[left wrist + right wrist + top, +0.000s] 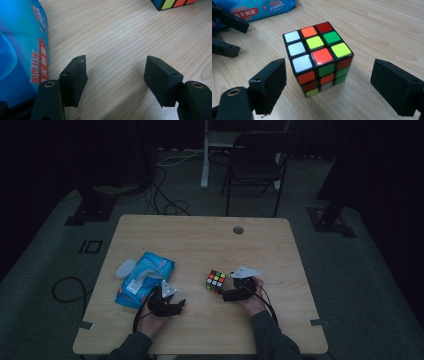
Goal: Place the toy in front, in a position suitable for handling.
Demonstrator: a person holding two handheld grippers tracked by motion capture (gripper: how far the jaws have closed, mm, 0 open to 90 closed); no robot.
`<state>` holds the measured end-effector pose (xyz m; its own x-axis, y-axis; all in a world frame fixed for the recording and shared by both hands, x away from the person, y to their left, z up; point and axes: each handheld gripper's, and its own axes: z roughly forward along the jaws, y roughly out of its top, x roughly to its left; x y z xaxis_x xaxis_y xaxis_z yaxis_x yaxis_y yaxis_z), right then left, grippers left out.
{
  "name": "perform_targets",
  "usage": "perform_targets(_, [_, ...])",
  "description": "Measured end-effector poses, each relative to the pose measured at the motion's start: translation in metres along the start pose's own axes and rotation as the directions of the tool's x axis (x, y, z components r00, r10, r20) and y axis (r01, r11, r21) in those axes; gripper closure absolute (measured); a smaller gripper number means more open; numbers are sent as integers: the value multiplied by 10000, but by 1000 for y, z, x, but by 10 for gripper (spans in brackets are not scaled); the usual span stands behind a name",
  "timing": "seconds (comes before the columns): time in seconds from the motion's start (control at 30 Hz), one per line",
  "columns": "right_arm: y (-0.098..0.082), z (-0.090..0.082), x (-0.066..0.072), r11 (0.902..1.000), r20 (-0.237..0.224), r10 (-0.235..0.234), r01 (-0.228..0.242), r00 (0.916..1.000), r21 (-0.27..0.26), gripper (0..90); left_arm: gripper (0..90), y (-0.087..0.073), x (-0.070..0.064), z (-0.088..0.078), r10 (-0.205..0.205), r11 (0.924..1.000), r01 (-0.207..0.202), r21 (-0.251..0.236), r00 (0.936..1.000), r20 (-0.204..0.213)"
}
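Cube (318,57) near worktop's front edge, framed by spread right gripper (328,85), untouched; left gripper (116,75) spread, empty. Approach step; next: advance, pinch.

A scrambled multicoloured puzzle cube (216,280) stood on the light wooden table (210,245), right of centre. A blue plastic pack of wet wipes (145,279) lay well apart to its left. The left gripper (176,306) sat just beside the pack, the right gripper (226,289) just beside the cube.

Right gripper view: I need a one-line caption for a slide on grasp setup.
Open right tongs frame a scrambled puzzle cube standing on the wooden table, pads clear of it.
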<state>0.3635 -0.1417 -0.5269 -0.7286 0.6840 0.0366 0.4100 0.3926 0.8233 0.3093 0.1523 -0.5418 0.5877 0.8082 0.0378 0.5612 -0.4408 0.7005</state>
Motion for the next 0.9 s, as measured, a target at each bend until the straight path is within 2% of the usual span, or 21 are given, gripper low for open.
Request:
perform_targets(0.13, [7, 10, 2, 9980, -130, -625, 625, 9980, -21, 140, 357, 0, 0, 0, -7, 10000, 7, 2, 10000, 6])
perform_targets(0.2, [8, 14, 2, 9968, -329, -772, 778, 9965, 173, 162, 357, 0, 0, 0, -6, 10000, 6, -3, 10000, 10])
perform_targets(0.23, [8, 18, 2, 9949, -227, -884, 894, 9958, 466, 189, 357, 0, 0, 0, -18, 10000, 18, -5, 10000, 17])
perform_targets(0.27, [8, 20, 2, 9946, -337, -879, 896, 9956, 532, 234, 357, 0, 0, 0, -8, 10000, 8, -6, 10000, 21])
perform_targets(0.3, [8, 21, 1, 9945, -472, -908, 931, 9948, 489, 285, 357, 0, 0, 0, -19, 10000, 19, -12, 10000, 22])
perform_targets(0.37, [8, 21, 3, 9913, -405, -1230, 1247, 9916, 424, 341, 357, 0, 1, 0, -20, 10000, 20, -10, 10000, 24])
perform_targets(0.5, [11, 22, -1, 9911, -280, -1287, 1295, 9913, 297, 342, 357, 0, 0, 0, -47, 10000, 47, -15, 10000, 21])
perform_targets(0.7, [14, 25, -20, 9963, -2, -849, 849, 9964, 117, 342, 357, 0, 0, 0, -71, 10000, 72, -27, 10000, 22])
perform_targets(0.9, [21, 32, -30, 9949, 92, -993, 991, 9950, 159, 342, 358, 0, 0, 0, -118, 9999, 118, -18, 9999, 64])
